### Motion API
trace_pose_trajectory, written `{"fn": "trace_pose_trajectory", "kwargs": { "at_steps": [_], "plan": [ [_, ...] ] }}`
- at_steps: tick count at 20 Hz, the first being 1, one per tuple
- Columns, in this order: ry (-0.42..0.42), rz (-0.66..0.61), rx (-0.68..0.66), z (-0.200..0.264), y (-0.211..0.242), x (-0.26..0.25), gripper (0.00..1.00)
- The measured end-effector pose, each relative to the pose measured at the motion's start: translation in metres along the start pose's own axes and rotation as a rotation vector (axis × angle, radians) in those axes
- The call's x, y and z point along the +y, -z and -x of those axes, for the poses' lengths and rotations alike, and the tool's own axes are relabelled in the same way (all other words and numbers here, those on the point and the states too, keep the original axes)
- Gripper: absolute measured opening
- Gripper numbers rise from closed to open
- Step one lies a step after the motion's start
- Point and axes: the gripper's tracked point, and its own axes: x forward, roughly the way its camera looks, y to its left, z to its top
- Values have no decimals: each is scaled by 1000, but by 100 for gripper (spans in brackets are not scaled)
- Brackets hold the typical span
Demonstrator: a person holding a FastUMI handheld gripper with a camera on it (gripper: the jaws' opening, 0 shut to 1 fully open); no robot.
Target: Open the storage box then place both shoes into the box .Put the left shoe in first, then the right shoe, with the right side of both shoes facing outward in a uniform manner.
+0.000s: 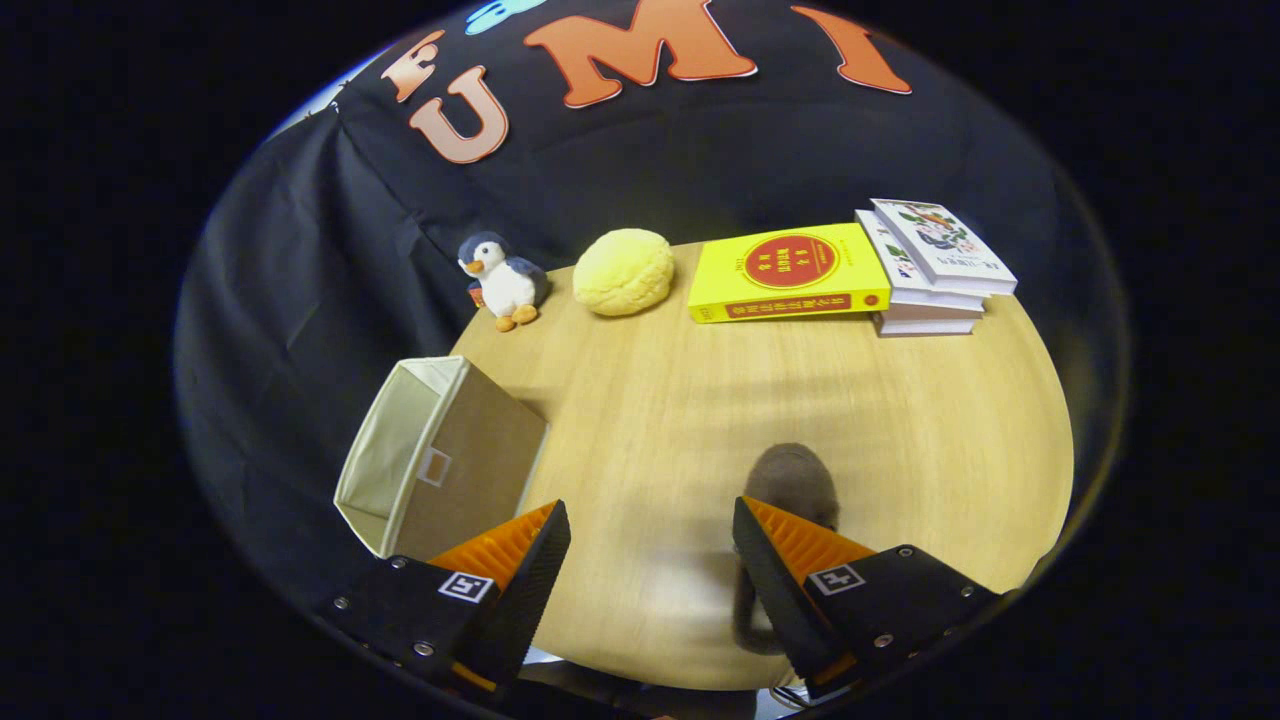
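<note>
With the storage box (440, 455) sitting open and empty at the desk's (900, 430) left edge, the gripper (650, 545) is hovering, fingers apart, beside a blurred shoe (795, 480), neither shoe yet boxed.

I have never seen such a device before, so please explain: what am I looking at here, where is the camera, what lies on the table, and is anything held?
This is a hand-held gripper with two jaws; a person carries it, there is no robot arm. The camera rides on the gripper and looks forward, so the jaws appear at the bottom, spread open with nothing between them. On the wooden table a beige storage box lies beside the left jaw. A blurred dark grey thing, perhaps a shoe, sits just ahead of the right jaw. At the far edge stand a toy penguin, a yellow plush ball, a yellow book and a stack of white books.
</note>
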Motion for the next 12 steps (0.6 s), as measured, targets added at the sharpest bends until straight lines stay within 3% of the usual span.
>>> {"fn": "trace_pose_trajectory", "kwargs": {
  "at_steps": [7, 12],
  "plan": [
    [75, 46, 47, -4, 48, -74, 97],
    [94, 152, 95, -23, 75, -97, 87]
  ]
}}
